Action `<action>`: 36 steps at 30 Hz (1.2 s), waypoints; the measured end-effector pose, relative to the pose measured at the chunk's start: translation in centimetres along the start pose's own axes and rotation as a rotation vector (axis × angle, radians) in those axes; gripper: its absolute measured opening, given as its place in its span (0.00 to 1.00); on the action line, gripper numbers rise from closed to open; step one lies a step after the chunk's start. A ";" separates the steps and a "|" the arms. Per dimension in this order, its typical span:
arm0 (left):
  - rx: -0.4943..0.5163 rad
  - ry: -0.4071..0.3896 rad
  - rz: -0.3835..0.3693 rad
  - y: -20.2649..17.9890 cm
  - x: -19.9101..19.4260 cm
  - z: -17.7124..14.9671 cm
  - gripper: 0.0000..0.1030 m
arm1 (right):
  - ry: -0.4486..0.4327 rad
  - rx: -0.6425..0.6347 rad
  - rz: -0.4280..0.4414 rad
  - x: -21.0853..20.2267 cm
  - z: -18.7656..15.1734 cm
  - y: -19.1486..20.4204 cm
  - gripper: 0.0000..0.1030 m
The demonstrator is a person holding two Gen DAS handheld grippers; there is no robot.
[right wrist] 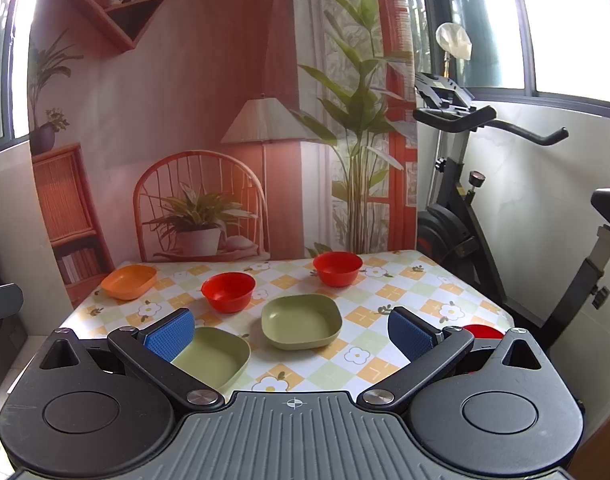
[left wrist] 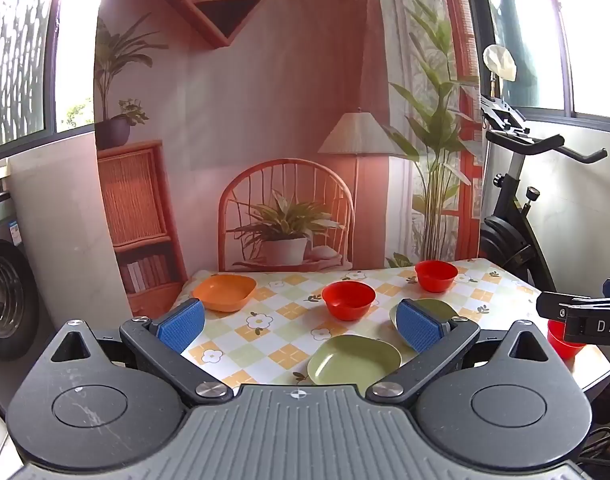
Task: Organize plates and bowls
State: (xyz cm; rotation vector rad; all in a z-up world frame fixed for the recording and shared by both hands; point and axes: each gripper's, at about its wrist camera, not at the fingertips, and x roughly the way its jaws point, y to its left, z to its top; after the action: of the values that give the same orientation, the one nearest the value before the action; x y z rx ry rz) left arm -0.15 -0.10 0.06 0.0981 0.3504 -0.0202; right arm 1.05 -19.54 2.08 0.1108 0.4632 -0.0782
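green plates: 2 rounded-square, matte plastic w/ raised rims; one (right wrist: 301, 322) mid counter, other (right wrist: 215, 356) at near edge, just beside left finger of right gripper
orange plate (right wrist: 129, 281): same shape, far left corner
red bowls: 3 round, glossy; two (right wrist: 228, 292) (right wrist: 337, 268) toward the back, well apart; third (right wrist: 483, 331) near right edge, mostly hidden
counter (right wrist: 417, 296): checked floral cloth, smooth
left gripper (left wrist: 301, 326): fingers spread wide, nothing held; blue textured pads (left wrist: 181, 326)
right gripper (right wrist: 291, 336): fingers wide apart, empty
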 end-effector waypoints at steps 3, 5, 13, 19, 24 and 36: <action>0.000 0.002 -0.002 0.0 0.0 -0.1 1.00 | 0.001 0.003 -0.001 0.0 0.0 0.0 1.00; 0.003 0.006 -0.005 -0.1 0.0 -0.1 1.00 | 0.000 0.001 -0.002 0.0 0.0 0.0 1.00; 0.000 0.008 -0.006 0.1 0.0 -0.1 1.00 | 0.001 0.000 -0.001 0.0 -0.1 -0.1 1.00; -0.003 0.011 -0.006 0.2 0.0 -0.1 1.00 | 0.001 0.000 -0.002 0.0 -0.1 -0.2 1.00; -0.005 0.012 -0.006 0.2 0.0 -0.1 1.00 | 0.001 0.001 -0.002 0.1 -0.1 -0.2 1.00; -0.009 0.022 -0.007 0.1 0.1 -0.1 1.00 | 0.001 0.000 -0.001 0.1 -0.1 -0.2 1.00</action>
State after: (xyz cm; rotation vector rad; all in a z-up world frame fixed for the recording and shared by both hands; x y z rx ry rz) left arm -0.04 0.01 -0.06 0.0881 0.3725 -0.0242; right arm 1.05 -19.73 1.90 0.1107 0.4641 -0.0788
